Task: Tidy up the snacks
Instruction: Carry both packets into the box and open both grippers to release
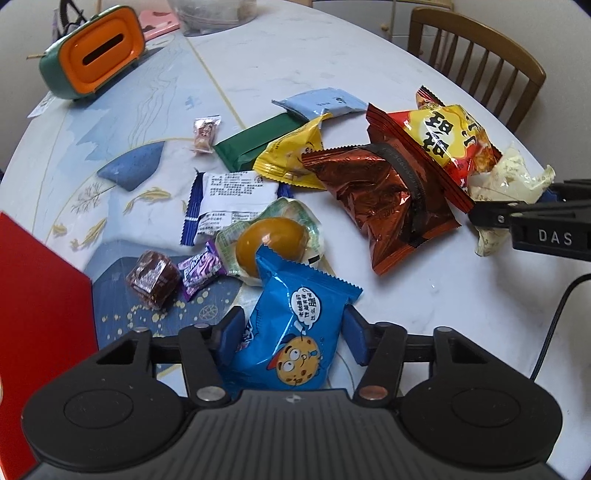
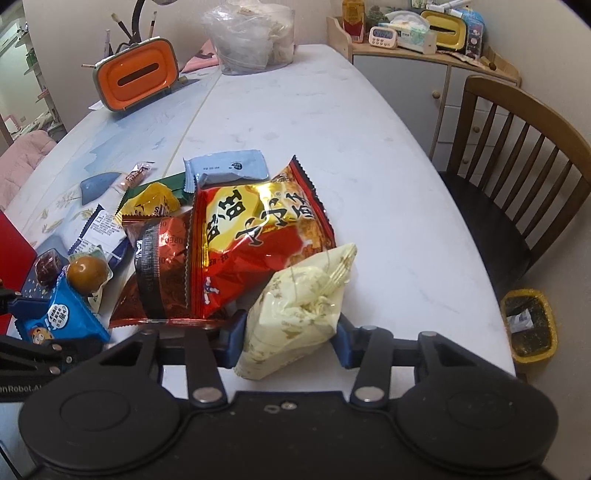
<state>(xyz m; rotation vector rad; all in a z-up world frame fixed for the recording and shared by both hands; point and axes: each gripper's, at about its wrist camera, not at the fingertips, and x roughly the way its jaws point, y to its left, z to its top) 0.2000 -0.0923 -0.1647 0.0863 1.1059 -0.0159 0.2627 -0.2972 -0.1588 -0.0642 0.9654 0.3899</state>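
Observation:
My left gripper (image 1: pixel 291 332) is shut on a blue cookie packet (image 1: pixel 295 332), with both pads against its sides. My right gripper (image 2: pixel 291 328) is shut on a cream-coloured snack bag (image 2: pixel 299 310); that bag also shows in the left wrist view (image 1: pixel 506 177). Between them lies a pile of snacks: a red-and-gold chip bag (image 2: pixel 258 236), a brown foil bag (image 1: pixel 380 199), a yellow packet (image 1: pixel 291 155), a green bar (image 1: pixel 255 142), a pale blue packet (image 1: pixel 325 105), a white-and-blue packet (image 1: pixel 232 199), a sealed brown egg (image 1: pixel 269 243), and small candies (image 1: pixel 151 277).
An orange and green tissue box (image 1: pixel 96 55) stands at the table's far left. A red box (image 1: pixel 37 317) is at the near left. A plastic container (image 2: pixel 255 33) sits at the back. A wooden chair (image 2: pixel 517 166) and a yellow bin (image 2: pixel 528 325) are to the right.

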